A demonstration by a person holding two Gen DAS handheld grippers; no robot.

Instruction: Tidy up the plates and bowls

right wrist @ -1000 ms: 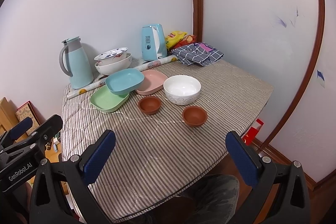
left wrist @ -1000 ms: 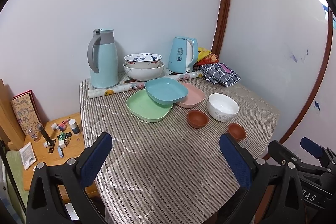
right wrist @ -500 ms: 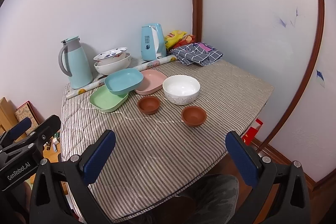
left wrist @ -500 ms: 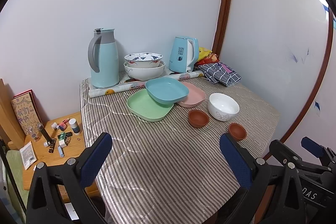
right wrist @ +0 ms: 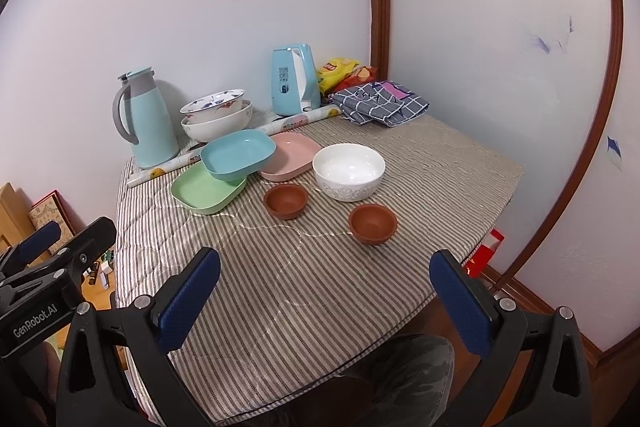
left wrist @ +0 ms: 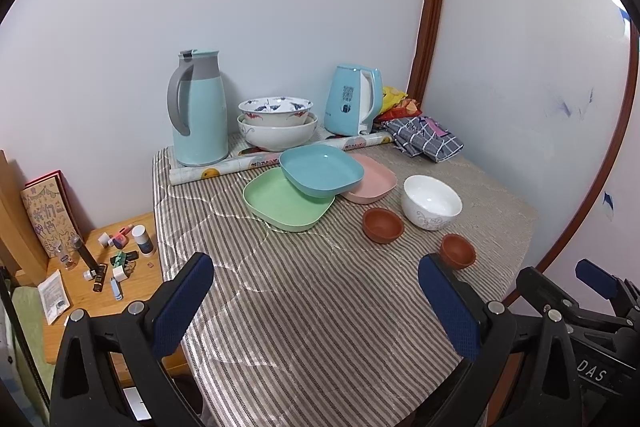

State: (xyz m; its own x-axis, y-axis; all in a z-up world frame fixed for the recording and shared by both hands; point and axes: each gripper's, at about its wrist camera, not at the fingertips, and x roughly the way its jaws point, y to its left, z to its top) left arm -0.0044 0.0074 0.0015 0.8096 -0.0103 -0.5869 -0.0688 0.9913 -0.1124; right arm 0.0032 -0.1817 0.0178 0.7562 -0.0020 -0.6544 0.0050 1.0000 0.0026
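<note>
On the striped table (left wrist: 312, 307) (right wrist: 304, 291) a blue plate (left wrist: 321, 169) (right wrist: 238, 154) rests tilted across a green plate (left wrist: 280, 203) (right wrist: 204, 191) and a pink plate (left wrist: 374, 183) (right wrist: 292, 155). A white bowl (left wrist: 432, 201) (right wrist: 349, 171) stands to their right, with two small brown bowls, one (left wrist: 383, 225) (right wrist: 286, 201) left of it and one (left wrist: 457, 250) (right wrist: 373, 224) nearer the table edge. Two stacked patterned bowls (left wrist: 277, 122) (right wrist: 216, 115) sit at the back. My left gripper (left wrist: 316, 307) and right gripper (right wrist: 328, 301) hover open over the near table edge, holding nothing.
A light blue thermos (left wrist: 199, 115) (right wrist: 146, 119), a blue kettle (left wrist: 352, 99) (right wrist: 294, 79), a rolled printed sheet (left wrist: 276, 159), snack bags (right wrist: 346, 71) and a folded checked cloth (left wrist: 426, 139) (right wrist: 380, 103) line the back. A low wooden stand (left wrist: 96, 267) with small bottles is left of the table.
Both views have shifted only slightly; the dishes have not moved and both grippers stay open.
</note>
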